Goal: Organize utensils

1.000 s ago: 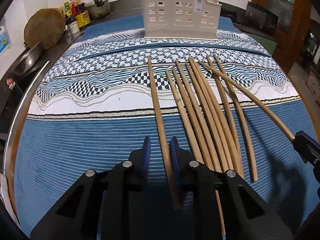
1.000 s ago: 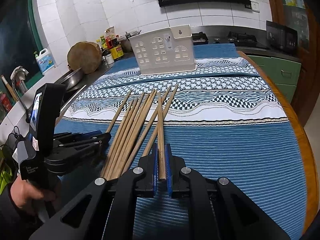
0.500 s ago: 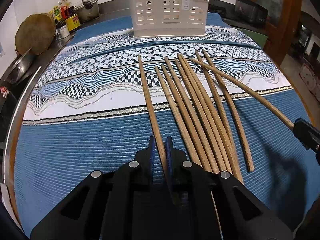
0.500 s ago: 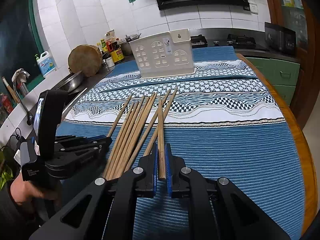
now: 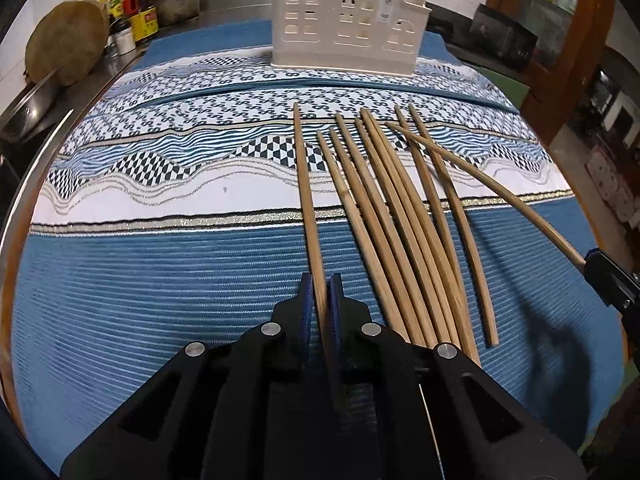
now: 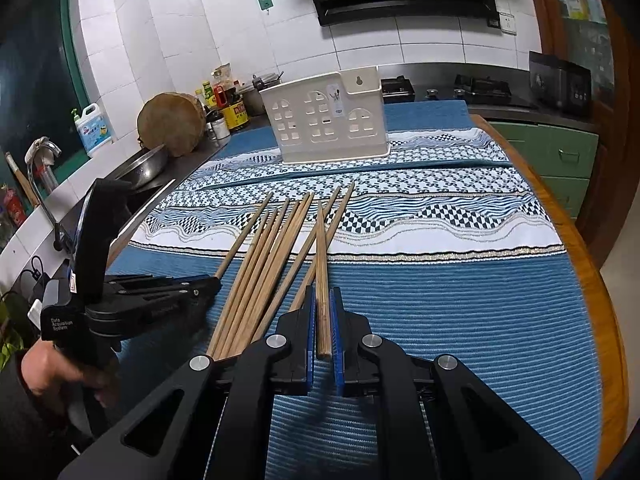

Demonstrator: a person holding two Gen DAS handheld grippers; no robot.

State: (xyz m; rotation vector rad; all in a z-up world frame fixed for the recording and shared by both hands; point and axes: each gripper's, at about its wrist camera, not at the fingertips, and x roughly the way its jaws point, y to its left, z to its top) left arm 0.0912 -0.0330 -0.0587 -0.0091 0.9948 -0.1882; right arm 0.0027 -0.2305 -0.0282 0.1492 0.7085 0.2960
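Left wrist view: the left hand-held gripper (image 5: 319, 296) is clamped narrowly on the leftmost chopstick (image 5: 306, 196), which runs straight ahead over the patterned cloth (image 5: 160, 208). The other chopsticks (image 5: 392, 216) lie just to its right, and the white utensil holder (image 5: 344, 20) stands far ahead.

Right wrist view: the right hand-held gripper (image 6: 323, 308) grips another chopstick (image 6: 321, 256), pointing forward on the tabletop (image 6: 600, 280). The loose bundle lies just to its left, the holder (image 6: 326, 120) beyond.
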